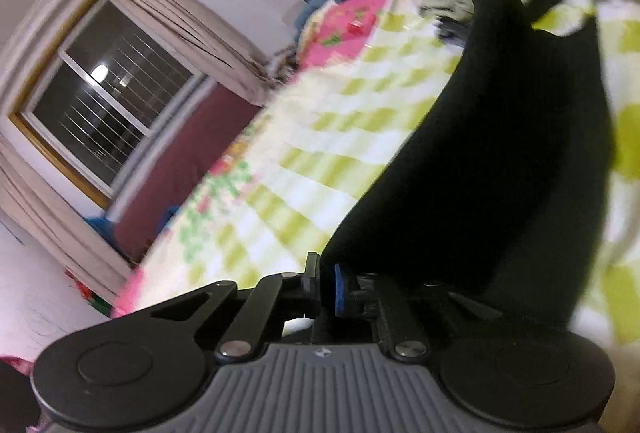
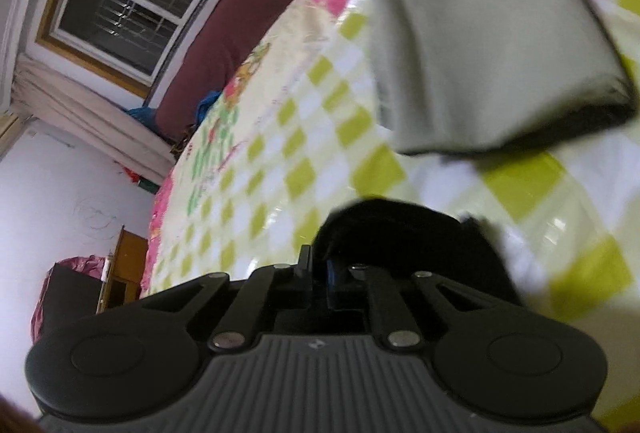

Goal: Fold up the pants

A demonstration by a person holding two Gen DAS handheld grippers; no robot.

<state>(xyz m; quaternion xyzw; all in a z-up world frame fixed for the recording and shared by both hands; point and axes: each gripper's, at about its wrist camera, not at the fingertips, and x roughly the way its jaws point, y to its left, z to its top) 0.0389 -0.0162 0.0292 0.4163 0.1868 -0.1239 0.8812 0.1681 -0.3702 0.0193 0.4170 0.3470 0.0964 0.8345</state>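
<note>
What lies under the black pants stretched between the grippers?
Under the black pants lies the green-and-white checked bedsheet, visible on both sides. The strip directly beneath the fabric is covered, so anything there cannot be seen.

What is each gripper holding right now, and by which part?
Both hold the black pants. The left gripper pinches an edge at one end; the right gripper clamps a bunched edge. Which part cannot be told.

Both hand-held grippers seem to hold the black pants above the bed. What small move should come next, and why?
Probably lower both together to lay the black pants flat on the checked bedspread. The left hand-held gripper and right hand-held gripper each pinch an edge, and the cloth hangs stretched between them, apparently above the bed.
</note>
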